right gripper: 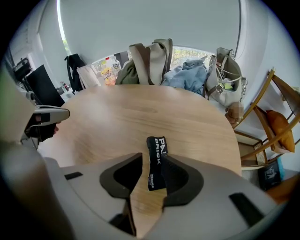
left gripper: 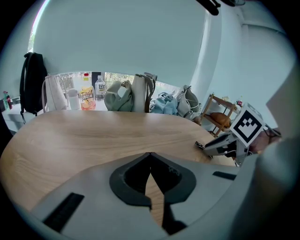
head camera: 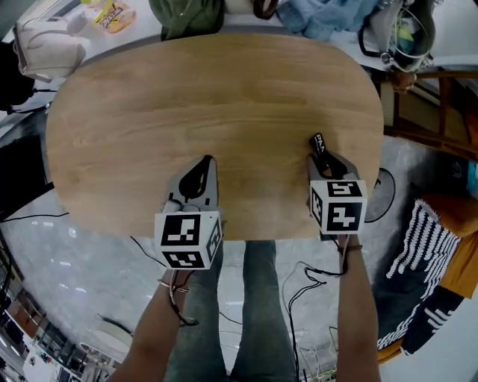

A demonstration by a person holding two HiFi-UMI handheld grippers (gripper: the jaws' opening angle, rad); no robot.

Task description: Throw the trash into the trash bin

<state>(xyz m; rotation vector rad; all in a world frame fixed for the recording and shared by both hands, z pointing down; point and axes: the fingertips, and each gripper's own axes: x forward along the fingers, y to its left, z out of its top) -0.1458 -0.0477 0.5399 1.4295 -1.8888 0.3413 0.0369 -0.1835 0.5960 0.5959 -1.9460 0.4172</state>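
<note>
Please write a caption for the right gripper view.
Black white-lettered wrapper between the jaws of the right gripper, over an oval light-wood table.

Steep overhead, two low; shared table [head camera: 224, 112].

Smooth matt wooden table [head camera: 224, 97], matt black wrapper [right gripper: 156, 161]

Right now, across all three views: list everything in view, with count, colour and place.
table: 1, light wood, centre.
wrapper: 1, black with white print, between jaws of right gripper.
olive bag: 1, far edge.
beige tote: 1, beside it.
blue cloth: 1, far edge, right.
grey handbag: 1, far right.
white bag: 1, far left.
snack packet: 1, yellow, far left.
striped cloth: 1, dark and white, right of table.
left gripper: 1, grey, shut, empty.
right gripper: 1, grey, jaws apart around wrapper.
forearms: 2, bottom of head view.
</note>
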